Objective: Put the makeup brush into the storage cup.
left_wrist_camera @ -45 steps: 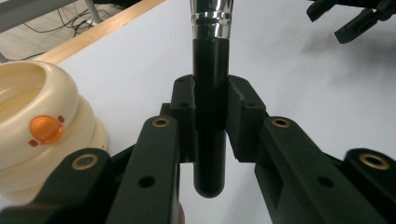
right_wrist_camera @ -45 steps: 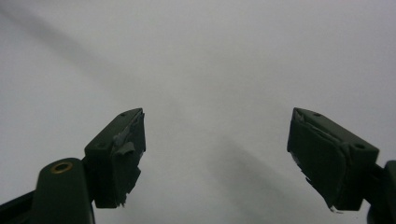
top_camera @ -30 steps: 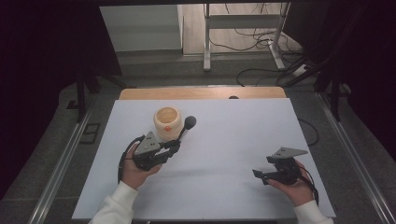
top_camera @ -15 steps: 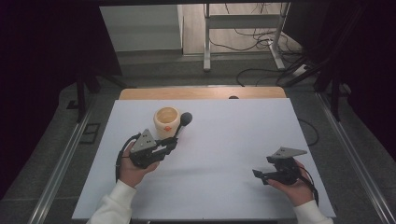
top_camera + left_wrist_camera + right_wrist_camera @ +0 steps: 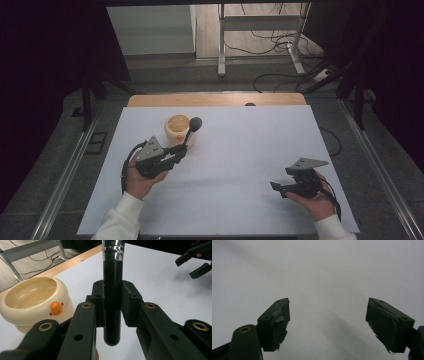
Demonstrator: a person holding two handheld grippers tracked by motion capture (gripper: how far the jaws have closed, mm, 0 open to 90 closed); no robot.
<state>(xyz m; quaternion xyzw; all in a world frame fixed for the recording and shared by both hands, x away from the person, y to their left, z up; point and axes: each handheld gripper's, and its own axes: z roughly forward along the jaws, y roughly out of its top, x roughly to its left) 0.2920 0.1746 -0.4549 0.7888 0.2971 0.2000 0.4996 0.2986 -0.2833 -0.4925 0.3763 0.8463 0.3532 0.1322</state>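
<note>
A brush with a black handle [image 5: 112, 322], a silver ferrule and a dark round head [image 5: 195, 123] stands tilted in my left gripper [image 5: 181, 150], which is shut on the handle [image 5: 112, 297]. Just left of the brush sits a cream round bowl [image 5: 176, 129] with an orange knob on its side [image 5: 32, 298]. The brush head hangs over the bowl's right rim. My right gripper [image 5: 277, 186] rests low over the white table at the near right, open with nothing between its fingers [image 5: 328, 317]. It also shows far off in the left gripper view [image 5: 197, 257].
The white tabletop [image 5: 240, 150] has a wooden strip [image 5: 215, 100] along its far edge. Beyond it lie a grey floor, metal table legs and cables. Dark curtains stand on both sides.
My left gripper has shifted slightly to the left with the brush, bringing the brush head nearer the bowl. The right gripper has stayed put.
</note>
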